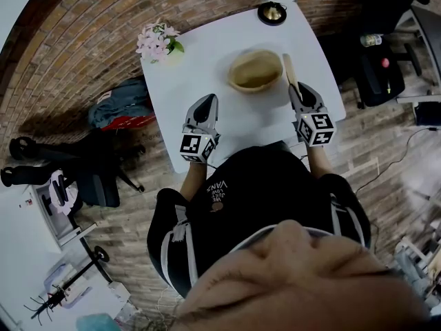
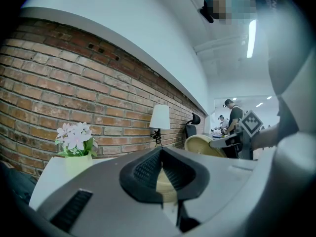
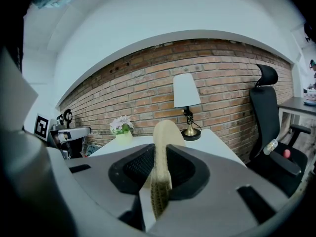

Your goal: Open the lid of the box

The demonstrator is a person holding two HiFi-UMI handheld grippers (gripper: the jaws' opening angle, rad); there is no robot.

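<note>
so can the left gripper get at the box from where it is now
Probably yes: only bare table lies between the left gripper and the box, and the right gripper holds the lid aside. The left jaws are shut, though.

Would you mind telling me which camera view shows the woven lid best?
The right gripper view: the woven lid stands edge-on, clamped in the right claw, weave clear. The head view shows only a thin strip beside the open box. The left gripper view likely shows its round face, far off.
</note>
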